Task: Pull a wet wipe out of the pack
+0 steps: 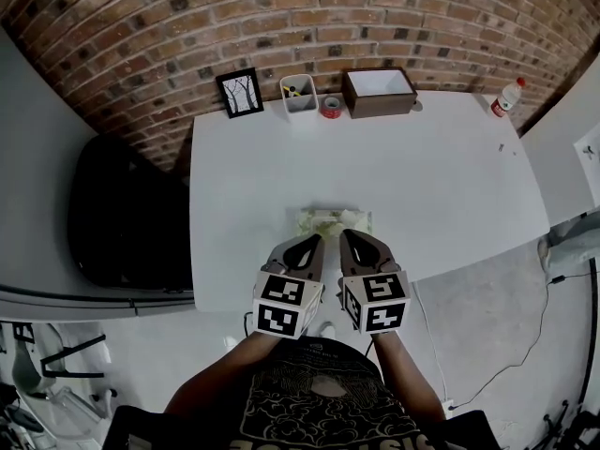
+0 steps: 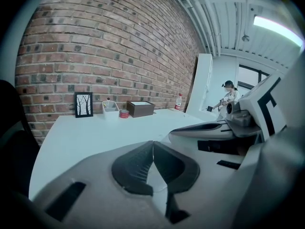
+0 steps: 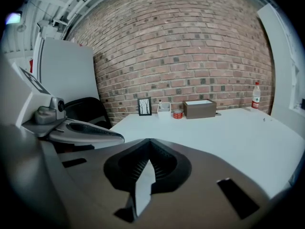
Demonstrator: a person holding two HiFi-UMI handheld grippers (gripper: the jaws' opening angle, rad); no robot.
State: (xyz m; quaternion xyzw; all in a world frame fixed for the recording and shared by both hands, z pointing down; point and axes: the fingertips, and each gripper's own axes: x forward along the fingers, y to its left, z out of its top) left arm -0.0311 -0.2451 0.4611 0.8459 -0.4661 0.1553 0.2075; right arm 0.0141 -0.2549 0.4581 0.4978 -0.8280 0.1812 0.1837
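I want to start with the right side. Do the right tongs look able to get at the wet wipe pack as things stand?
Probably yes: the wet wipe pack lies on the table just beyond the right tongs, nothing between them. They are shut, so they would have to open first.

Table (image 1: 450, 176) middle open beyond wipe pack (image 1: 333, 221); frame (image 1: 240, 92), cup (image 1: 299, 94), box (image 1: 379, 92) line far edge (bottle (image 1: 507, 97) at right corner).

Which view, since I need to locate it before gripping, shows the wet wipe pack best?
The head view: the wet wipe pack lies on the table just beyond the left gripper and right gripper. Neither gripper view shows the pack; each looks over its closed jaws across the table.
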